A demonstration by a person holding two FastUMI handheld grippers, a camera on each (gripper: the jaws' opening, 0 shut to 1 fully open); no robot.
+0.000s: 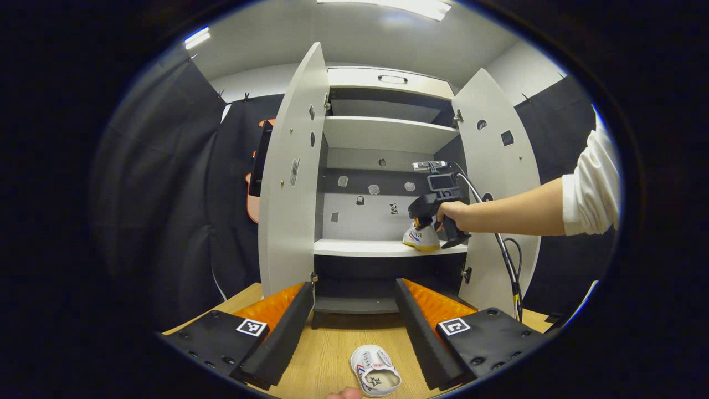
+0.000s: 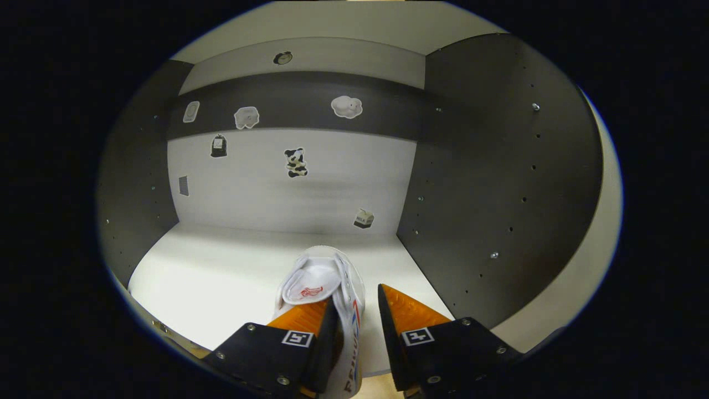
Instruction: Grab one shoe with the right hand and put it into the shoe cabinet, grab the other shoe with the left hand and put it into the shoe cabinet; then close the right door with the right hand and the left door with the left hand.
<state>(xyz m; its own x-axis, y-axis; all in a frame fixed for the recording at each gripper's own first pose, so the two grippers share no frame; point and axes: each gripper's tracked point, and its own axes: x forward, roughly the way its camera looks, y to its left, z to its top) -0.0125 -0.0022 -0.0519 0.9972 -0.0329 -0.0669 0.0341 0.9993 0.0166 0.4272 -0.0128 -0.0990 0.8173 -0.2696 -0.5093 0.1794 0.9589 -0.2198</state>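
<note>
A person's right gripper (image 2: 357, 327) reaches into the open shoe cabinet (image 1: 388, 133), placing the first shoe (image 2: 324, 288) on the white middle shelf (image 2: 221, 266), toward its right side near the dark side wall (image 2: 498, 166). In the right gripper view one finger sits inside the shoe's opening while the other stands apart from its outer side with a visible gap, so the grip looks released or nearly so; whether any pressure remains cannot be told. To finish this step well, the shoe should rest flat on its sole, far enough in from the shelf's front edge that the right door (image 1: 498, 183) will clear it, and the gripper should draw straight back so the inner finger does not drag the shoe out.

The left gripper (image 1: 354, 316) hangs open above the wooden floor (image 1: 332, 349), its fingers spread wide, with the second shoe (image 1: 375, 371) lying between and just near of them, not yet grasped.

The left gripper view gives the whole picture: both doors, the left door (image 1: 288, 183) included, standing open, the upper shelves, and the person's hand (image 1: 454, 213) and white sleeve (image 1: 590, 188) holding the right gripper at the shelf. The right gripper view alone supplies the close detail: the finger-to-shoe contact, and the small stickers (image 2: 296, 162) on the cabinet's back panel.
</note>
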